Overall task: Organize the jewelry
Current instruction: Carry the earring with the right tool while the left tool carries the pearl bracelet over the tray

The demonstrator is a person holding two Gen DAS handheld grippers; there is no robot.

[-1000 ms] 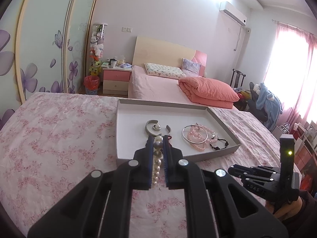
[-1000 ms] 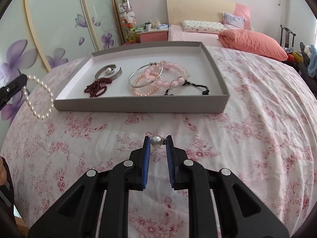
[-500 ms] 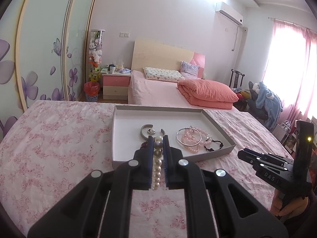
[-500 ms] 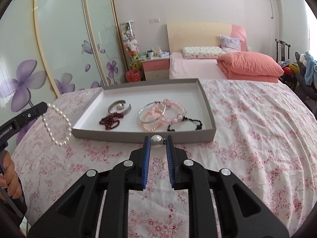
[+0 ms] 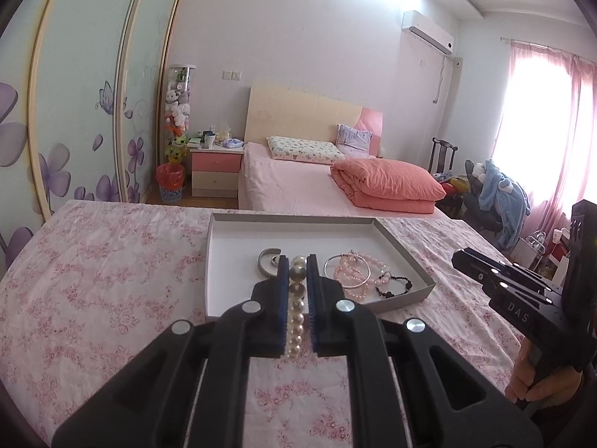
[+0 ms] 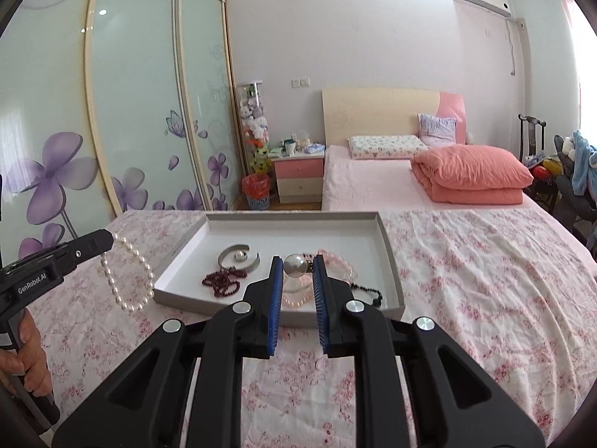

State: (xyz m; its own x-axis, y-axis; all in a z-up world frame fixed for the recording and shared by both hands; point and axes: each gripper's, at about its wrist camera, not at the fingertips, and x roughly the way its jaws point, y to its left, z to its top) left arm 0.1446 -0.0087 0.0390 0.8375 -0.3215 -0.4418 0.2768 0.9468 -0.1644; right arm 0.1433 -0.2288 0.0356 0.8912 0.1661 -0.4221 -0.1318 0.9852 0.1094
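Raised right gripper [image 6: 296, 267], round pearl [image 6: 294, 264] pinched

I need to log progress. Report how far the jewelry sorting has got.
Done: a silver cuff, dark red bead strand, pink bead bracelets and a black bead bracelet lie in the shallow grey tray. In hand: the left hand-held gripper is shut on a white pearl bracelet; the right hand-held gripper pinches a single large pearl piece. Left: both still need placing in the tray.
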